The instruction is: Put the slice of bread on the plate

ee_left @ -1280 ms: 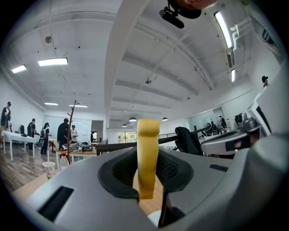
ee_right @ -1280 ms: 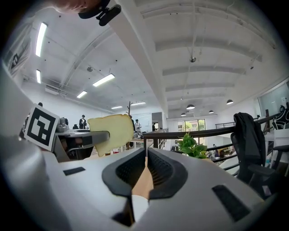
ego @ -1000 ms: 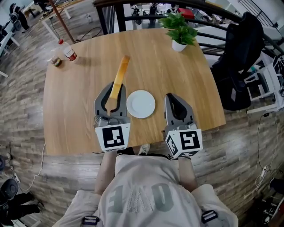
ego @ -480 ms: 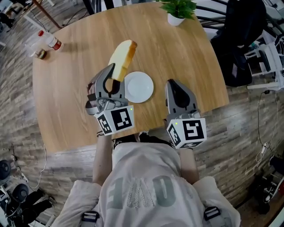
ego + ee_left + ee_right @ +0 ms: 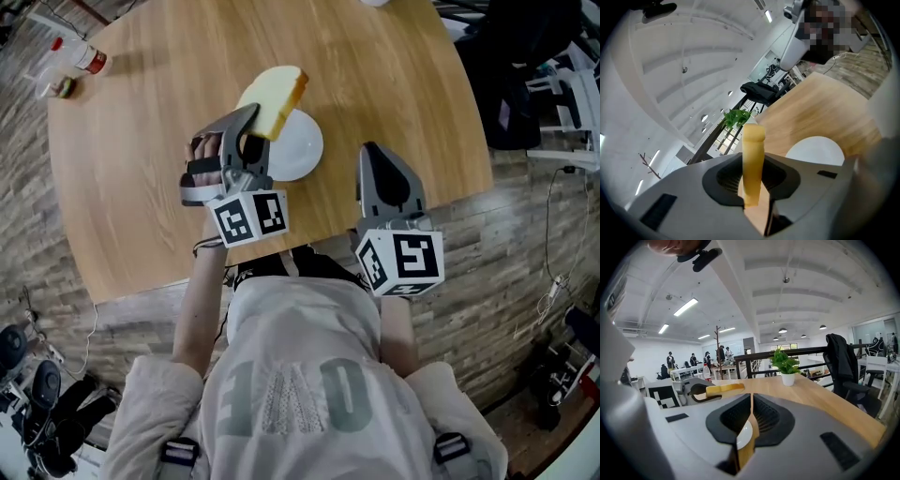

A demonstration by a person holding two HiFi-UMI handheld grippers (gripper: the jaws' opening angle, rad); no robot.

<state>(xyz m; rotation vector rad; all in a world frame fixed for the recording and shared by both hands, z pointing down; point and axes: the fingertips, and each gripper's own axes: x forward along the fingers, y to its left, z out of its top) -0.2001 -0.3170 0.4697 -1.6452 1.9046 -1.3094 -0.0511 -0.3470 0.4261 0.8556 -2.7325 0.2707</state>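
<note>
Left gripper (image 5: 255, 131): jaws part-closed, clamped on the pale, tan-crusted slice of bread (image 5: 278, 97), held aloft over the left rim | Round white plate (image 5: 306, 155): bare, on the wooden table (image 5: 131, 159) | Right gripper (image 5: 373, 155): jaws together, empty | Step: placing, likely | Next: centre the slice, lower to the plate, release.

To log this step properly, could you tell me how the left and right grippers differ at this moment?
The left gripper is clamped on the bread; the right gripper is shut and empty. The left holds its slice over the plate's rim; the right hangs beside the plate, above bare table. The left is rolled sideways; the right sits level. Both carry marker cubes.
</note>
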